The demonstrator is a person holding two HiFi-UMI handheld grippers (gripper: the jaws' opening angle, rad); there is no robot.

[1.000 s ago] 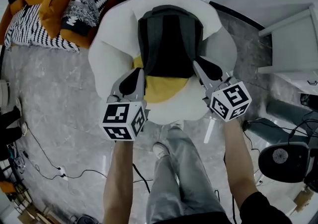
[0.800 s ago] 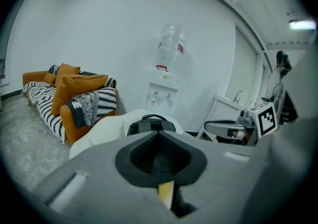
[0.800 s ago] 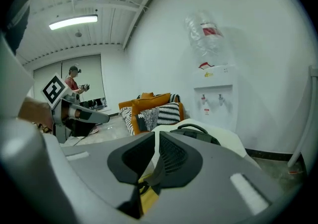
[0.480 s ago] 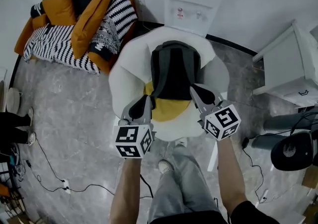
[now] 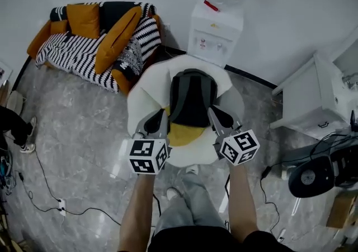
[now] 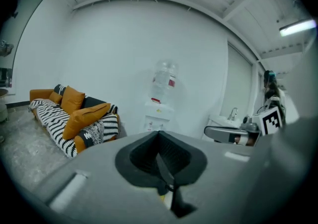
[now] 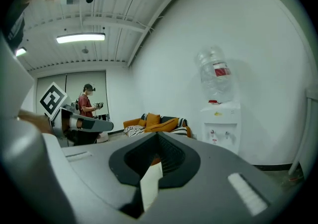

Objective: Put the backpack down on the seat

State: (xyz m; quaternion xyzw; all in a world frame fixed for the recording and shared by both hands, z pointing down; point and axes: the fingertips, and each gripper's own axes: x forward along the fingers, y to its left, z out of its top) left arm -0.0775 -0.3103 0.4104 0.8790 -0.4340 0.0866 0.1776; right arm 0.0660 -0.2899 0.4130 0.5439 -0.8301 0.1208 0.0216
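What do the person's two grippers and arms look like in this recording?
The left gripper and the right gripper both have grey wedge-shaped jaws with black ribbed pads. Each carries a white cube printed with black square markers: the left cube and the right cube. No cables show on them. The forearms are bare; the person wears a dark top and grey trousers.

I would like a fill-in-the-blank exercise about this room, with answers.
The backpack lies on a chair whose colour is ____.
The cushion under it is ____.
The left gripper and the right gripper hold ____.
In the head view, the sofa stands to the chair's ____.
Missing words: white; yellow; nothing; left.
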